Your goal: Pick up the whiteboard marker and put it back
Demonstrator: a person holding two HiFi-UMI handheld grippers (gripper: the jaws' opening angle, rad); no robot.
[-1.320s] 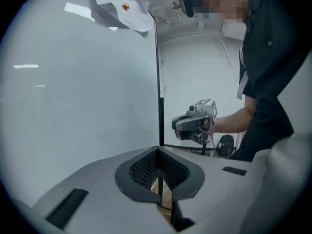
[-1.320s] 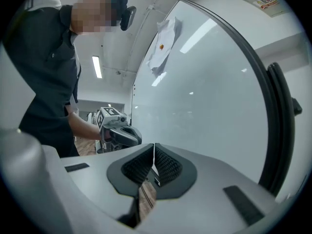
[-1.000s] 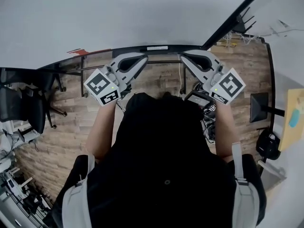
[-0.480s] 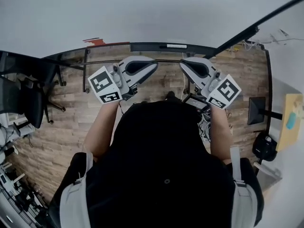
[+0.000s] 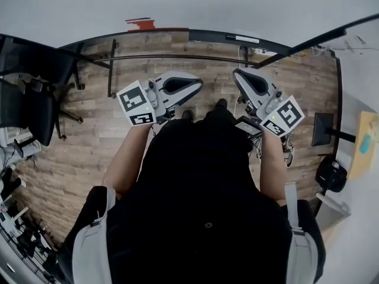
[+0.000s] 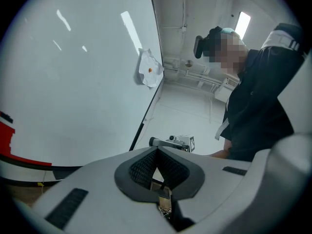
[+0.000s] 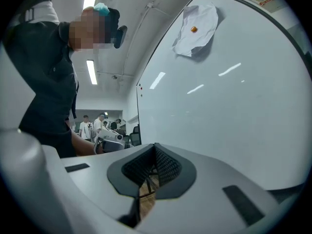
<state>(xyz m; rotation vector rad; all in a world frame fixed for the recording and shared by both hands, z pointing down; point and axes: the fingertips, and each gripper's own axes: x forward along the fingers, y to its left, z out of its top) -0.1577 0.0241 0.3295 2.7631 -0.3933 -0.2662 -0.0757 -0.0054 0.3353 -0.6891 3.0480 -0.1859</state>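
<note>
No whiteboard marker shows in any view. In the head view my left gripper and right gripper are held side by side in front of the person's body, above the wooden floor, and point toward the whiteboard. The left gripper is shut with nothing between its jaws. The right gripper also has its tips together and holds nothing. A small red object sits on the board near its lower edge.
A crumpled paper is pinned to the whiteboard by a magnet. The board's black stand reaches onto the floor. Black office chairs stand at the left and dark equipment at the right. Several people stand far off.
Both grippers have drawn back from the whiteboard's lower edge, and more floor now shows between them and it. Both have stayed shut and empty.
</note>
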